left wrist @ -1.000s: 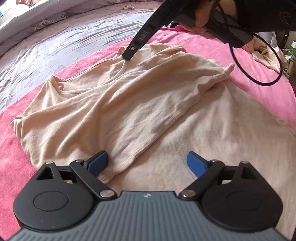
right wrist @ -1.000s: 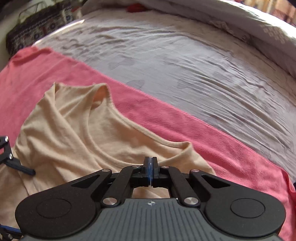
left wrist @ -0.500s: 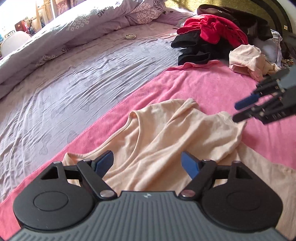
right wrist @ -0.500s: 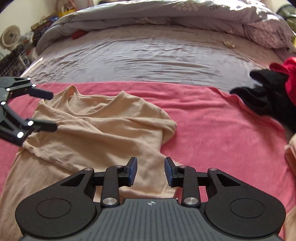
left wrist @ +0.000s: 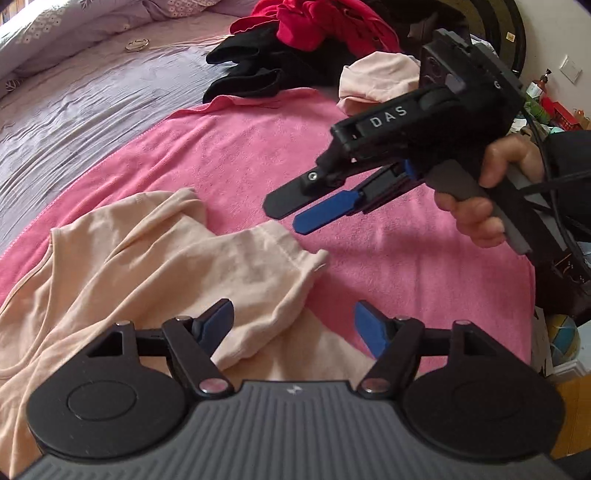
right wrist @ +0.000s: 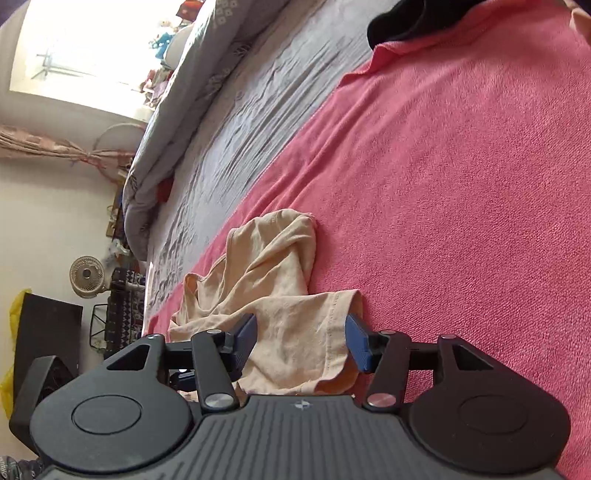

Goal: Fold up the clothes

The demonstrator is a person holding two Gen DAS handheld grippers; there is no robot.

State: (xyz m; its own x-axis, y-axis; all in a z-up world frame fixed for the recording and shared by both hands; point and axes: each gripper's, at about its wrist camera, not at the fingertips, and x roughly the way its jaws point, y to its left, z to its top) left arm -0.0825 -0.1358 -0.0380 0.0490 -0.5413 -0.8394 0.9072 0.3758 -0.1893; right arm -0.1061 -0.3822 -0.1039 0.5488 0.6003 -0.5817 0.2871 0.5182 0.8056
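Observation:
A beige shirt [left wrist: 122,266] lies crumpled on a pink towel [left wrist: 258,155], with its folded sleeve [left wrist: 266,258] pointing right. My left gripper [left wrist: 293,326] hovers over the sleeve's near end. Its jaws are closing, the blue pads are apart and the cloth lies below them, not pinched. My right gripper [left wrist: 286,218], held by a hand [left wrist: 480,206], hangs just above the sleeve's cuff. In the right wrist view this gripper [right wrist: 301,343] is rolled sideways. Its jaws are opening and the cuff [right wrist: 332,332] lies loose between the pads.
A pile of black [left wrist: 251,74], red [left wrist: 317,22] and pale pink clothes [left wrist: 376,81] sits at the towel's far end. A grey-purple sheet [left wrist: 74,110] and a quilt [right wrist: 173,122] lie beyond. The bed's edge and room clutter are at right.
My right gripper let go of the shirt's shoulder, opened, rolled sideways and swung over to the sleeve cuff. My left gripper moved right along the shirt to the sleeve, its jaws a little narrower.

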